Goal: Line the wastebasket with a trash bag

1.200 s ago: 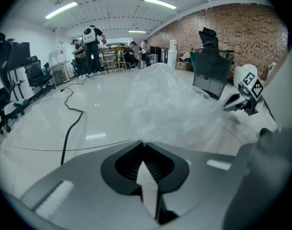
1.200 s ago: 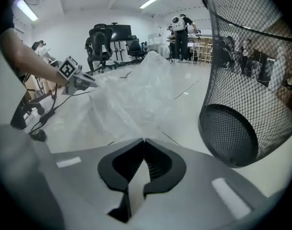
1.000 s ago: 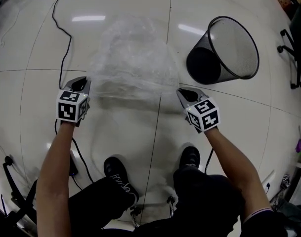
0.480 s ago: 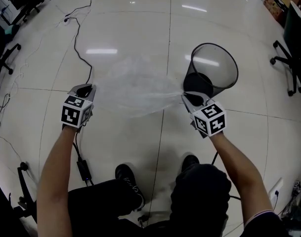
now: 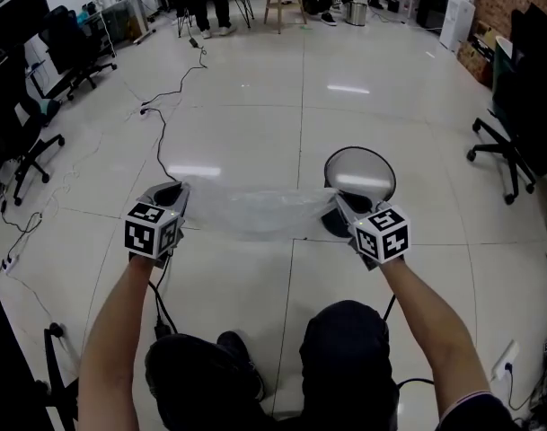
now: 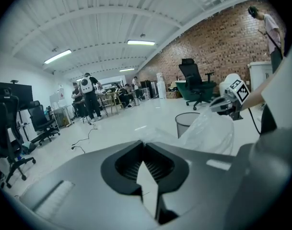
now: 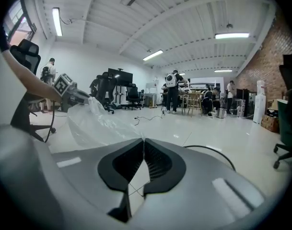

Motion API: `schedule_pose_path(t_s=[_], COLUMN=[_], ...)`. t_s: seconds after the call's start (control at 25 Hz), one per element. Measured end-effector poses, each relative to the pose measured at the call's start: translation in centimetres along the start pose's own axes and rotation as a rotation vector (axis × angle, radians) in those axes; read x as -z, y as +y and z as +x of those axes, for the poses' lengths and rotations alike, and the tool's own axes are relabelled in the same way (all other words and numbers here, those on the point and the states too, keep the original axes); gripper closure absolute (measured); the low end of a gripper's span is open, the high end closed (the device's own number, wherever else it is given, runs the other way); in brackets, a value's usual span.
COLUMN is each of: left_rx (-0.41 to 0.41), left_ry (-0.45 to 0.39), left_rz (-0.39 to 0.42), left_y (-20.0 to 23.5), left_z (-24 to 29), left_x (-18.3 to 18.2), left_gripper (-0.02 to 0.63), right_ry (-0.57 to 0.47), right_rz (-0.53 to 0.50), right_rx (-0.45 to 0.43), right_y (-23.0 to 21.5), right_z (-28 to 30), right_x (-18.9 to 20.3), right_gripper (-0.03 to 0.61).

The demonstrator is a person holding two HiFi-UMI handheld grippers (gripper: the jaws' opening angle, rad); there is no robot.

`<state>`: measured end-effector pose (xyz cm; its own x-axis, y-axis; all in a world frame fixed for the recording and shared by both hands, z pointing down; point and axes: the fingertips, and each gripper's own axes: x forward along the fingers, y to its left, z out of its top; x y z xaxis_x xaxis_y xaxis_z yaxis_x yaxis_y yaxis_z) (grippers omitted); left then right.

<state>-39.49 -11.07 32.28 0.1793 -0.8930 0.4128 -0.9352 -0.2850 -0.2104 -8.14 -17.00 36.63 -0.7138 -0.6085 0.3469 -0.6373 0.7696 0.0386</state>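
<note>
With jaws clamped shut on opposite edges of the clear thin plastic trash bag (image 5: pixel 255 212), the left gripper (image 5: pixel 174 190) and right gripper (image 5: pixel 334 197) should hold it taut, centre it over the nearby black wire-mesh wastebasket (image 5: pixel 360 149), then lower it.

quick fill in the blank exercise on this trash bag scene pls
1. The clear trash bag hangs stretched between the two ____.
2. The left gripper and the right gripper each have their jaws ____ on the bag.
3. The black mesh wastebasket stands upright, nearer the ____ gripper.

Missing words: grippers; shut; right
</note>
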Motion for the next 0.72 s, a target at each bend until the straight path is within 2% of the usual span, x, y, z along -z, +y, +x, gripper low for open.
schedule_pose_path(t_s=[0.36,0.72], left_rx=[0.014,0.069], left_ry=[-0.158,-0.269], left_rz=[-0.014,0.027], left_y=[-3.0,-8.3], left_z=[-3.2,-4.8], left_x=[-9.0,-16.7], left_gripper=[0.603,0.603], right_ry=[-0.113,-0.187], right_rz=[-0.042,-0.053], right_rx=[0.085,0.201], right_y=[-1.8,-5.4], right_z=[-7.3,-15.8], right_x=[-7.7,-11.7], right_gripper=[0.577,0.577])
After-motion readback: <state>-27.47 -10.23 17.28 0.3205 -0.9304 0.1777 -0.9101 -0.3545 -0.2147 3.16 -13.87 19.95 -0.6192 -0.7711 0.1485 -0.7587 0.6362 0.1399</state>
